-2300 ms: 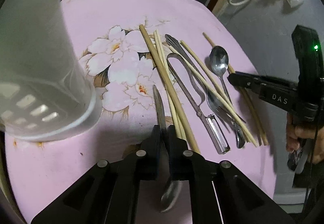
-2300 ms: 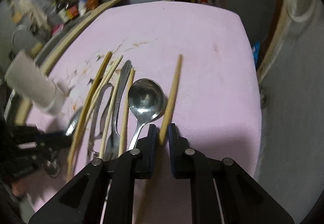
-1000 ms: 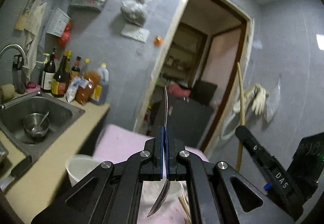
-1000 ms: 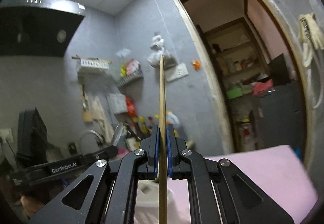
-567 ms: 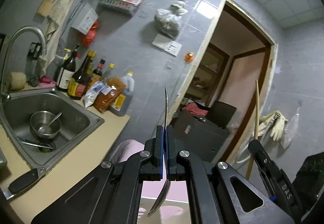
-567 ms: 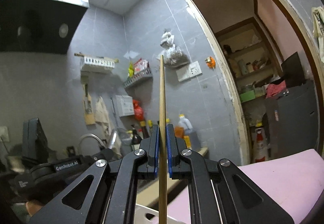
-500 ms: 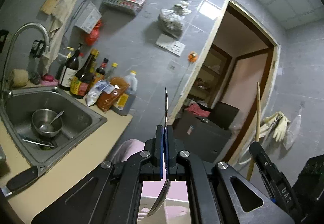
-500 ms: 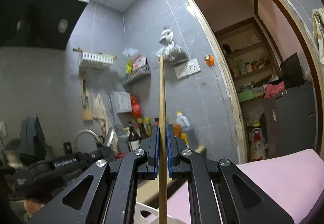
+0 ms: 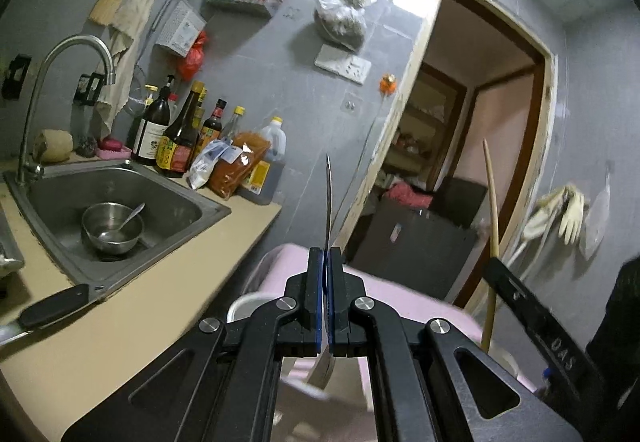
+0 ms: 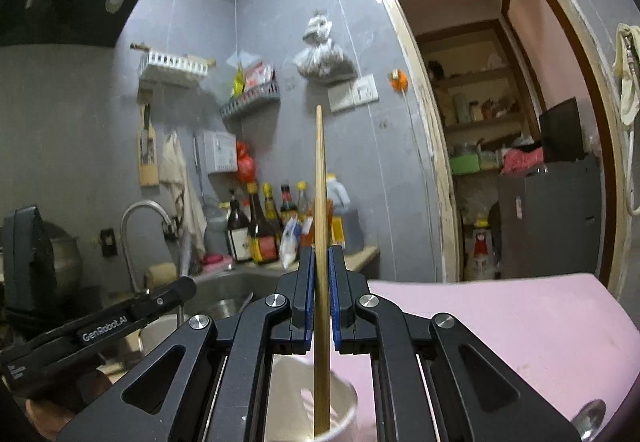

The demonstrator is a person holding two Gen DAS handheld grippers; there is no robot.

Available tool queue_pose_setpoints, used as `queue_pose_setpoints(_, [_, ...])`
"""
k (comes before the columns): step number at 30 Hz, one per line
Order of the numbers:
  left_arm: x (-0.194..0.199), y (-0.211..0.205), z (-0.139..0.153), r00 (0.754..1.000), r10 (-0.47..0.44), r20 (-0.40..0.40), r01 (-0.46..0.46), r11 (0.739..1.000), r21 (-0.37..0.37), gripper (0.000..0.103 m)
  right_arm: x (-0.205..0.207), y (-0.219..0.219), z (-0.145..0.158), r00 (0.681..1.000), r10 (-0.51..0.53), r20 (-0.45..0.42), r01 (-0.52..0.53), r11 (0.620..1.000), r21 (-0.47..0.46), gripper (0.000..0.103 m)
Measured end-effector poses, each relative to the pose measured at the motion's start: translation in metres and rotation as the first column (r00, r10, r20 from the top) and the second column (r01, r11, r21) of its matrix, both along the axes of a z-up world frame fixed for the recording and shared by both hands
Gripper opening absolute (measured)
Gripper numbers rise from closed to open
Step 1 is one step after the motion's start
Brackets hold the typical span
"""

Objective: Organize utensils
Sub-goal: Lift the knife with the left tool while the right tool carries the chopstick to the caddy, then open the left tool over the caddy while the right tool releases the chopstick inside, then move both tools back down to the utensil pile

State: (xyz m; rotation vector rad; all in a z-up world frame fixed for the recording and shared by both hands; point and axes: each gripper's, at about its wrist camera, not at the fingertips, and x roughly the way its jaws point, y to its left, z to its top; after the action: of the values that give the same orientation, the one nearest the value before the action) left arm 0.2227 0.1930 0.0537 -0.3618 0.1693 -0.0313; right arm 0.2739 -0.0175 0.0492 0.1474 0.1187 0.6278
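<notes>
Since approx 2 s back both grippers have come up off the pink table, where each was pinching a utensil lying flat, and now carry them upright over the white utensil holder [image 10: 340,402]. Left gripper [image 9: 325,294] is clamped on a metal spoon [image 9: 329,198], seen edge-on: thin handle sticks up past the fingertips, bowl end hangs below the jaws, over the holder's rim [image 9: 240,302] (the rim itself is blurred). Right gripper [image 10: 319,282] is clamped on a wooden chopstick [image 10: 319,178], held vertical, its lower end down inside the holder's mouth; can't tell if it touches the bottom. The holder stands near the left edge of the pink table [image 10: 520,326], next to the worktop. In the left wrist view the right gripper and its chopstick show at the right side. Behind, along the worktop [image 9: 140,306]: steel sink [image 9: 168,202] w/ a small bowl and spoon in it, tap, sauce bottles [image 9: 180,138] by the wall, a black-handled knife at the worktop's near edge.
</notes>
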Motion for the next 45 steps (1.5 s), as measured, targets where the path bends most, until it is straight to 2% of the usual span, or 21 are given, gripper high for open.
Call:
queue_pose_setpoints(5, [-0.007,-0.013,-0.004,0.999,-0.018,-0.04,0.022,0.995,0.092,0.0,-0.004,-0.005,-0.006,0.998,0.032,-0.047,-0.034,0.999,-0.035,0.005])
queue_pose_setpoints(10, [-0.005,-0.015,-0.006,0.993,-0.056,-0.101,0.065,0.994,0.093,0.001,-0.007,-0.006,-0.008,0.996,0.048,-0.08,-0.053,0.996,-0.066,0.005])
queue_pose_setpoints(13, [-0.007,-0.015,-0.004,0.991,-0.068,-0.119,0.077,0.994,0.074,0.01,-0.01,-0.009,-0.008,0.994,0.05,-0.094,-0.057,0.996,-0.069,0.006])
queue_pose_setpoints(15, [-0.011,-0.016,-0.002,0.99,-0.078,-0.118,0.086,0.994,0.066,0.022,-0.012,-0.012,-0.008,0.993,0.056,-0.102,-0.062,0.996,-0.064,0.007])
queue_pose_setpoints(16, [-0.013,-0.016,-0.001,0.99,-0.08,-0.118,0.088,0.994,0.063,0.024,-0.013,-0.014,-0.007,0.993,0.056,-0.103,-0.063,0.996,-0.064,0.008])
queue_pose_setpoints(19, [-0.019,-0.017,0.005,0.99,-0.083,-0.116,0.09,0.994,0.057,0.03,-0.017,-0.019,-0.004,0.994,0.06,-0.091,-0.065,0.996,-0.055,0.017])
queue_pose_setpoints(20, [-0.021,-0.019,0.007,0.99,-0.081,-0.116,0.088,0.995,0.057,0.034,-0.019,-0.022,-0.002,0.995,0.059,-0.084,-0.063,0.997,-0.051,0.024])
queue_pose_setpoints(23, [-0.026,-0.023,0.016,0.991,-0.077,-0.106,0.083,0.995,0.056,0.045,-0.026,-0.032,0.007,0.997,0.058,-0.057,-0.061,0.997,-0.045,0.028])
queue_pose_setpoints(25, [-0.03,-0.028,0.021,0.993,-0.075,-0.096,0.081,0.995,0.056,0.052,-0.031,-0.04,0.014,0.998,0.051,-0.035,-0.053,0.998,-0.036,0.036])
queue_pose_setpoints(27, [-0.034,-0.033,0.026,0.994,-0.072,-0.083,0.077,0.995,0.057,0.064,-0.037,-0.051,0.02,0.999,0.036,-0.008,-0.036,0.999,-0.023,0.052])
queue_pose_setpoints(28, [-0.037,-0.037,0.029,0.995,-0.072,-0.07,0.076,0.995,0.06,0.068,-0.04,-0.057,0.023,1.0,0.024,0.005,-0.024,1.0,-0.018,0.054])
queue_pose_setpoints(29, [-0.039,-0.04,0.032,0.996,-0.071,-0.06,0.075,0.995,0.067,0.077,-0.043,-0.064,0.027,1.0,0.015,0.017,-0.014,1.0,-0.02,0.06])
queue_pose_setpoints(30, [-0.042,-0.044,0.033,0.997,-0.065,-0.048,0.069,0.995,0.072,0.084,-0.047,-0.071,0.03,0.999,-0.005,0.032,0.006,1.0,-0.018,0.07])
queue_pose_setpoints(33, [-0.05,-0.059,0.04,0.999,-0.046,-0.006,0.047,0.995,0.091,0.099,-0.056,-0.091,0.037,0.995,-0.057,0.076,0.059,0.998,-0.015,0.082])
queue_pose_setpoints(35, [-0.054,-0.07,0.044,0.999,-0.04,0.017,0.038,0.994,0.106,0.1,-0.062,-0.102,0.039,0.991,-0.088,0.104,0.091,0.996,-0.024,0.088])
queue_pose_setpoints(38, [-0.056,-0.087,0.048,0.998,-0.051,0.022,0.048,0.99,0.131,0.101,-0.074,-0.122,0.041,0.979,-0.135,0.15,0.141,0.99,-0.027,0.103])
queue_pose_setpoints(45, [-0.063,-0.128,0.044,0.994,-0.104,0.018,0.099,0.978,0.182,0.101,-0.091,-0.163,0.038,0.961,-0.206,0.185,0.219,0.974,-0.051,0.103])
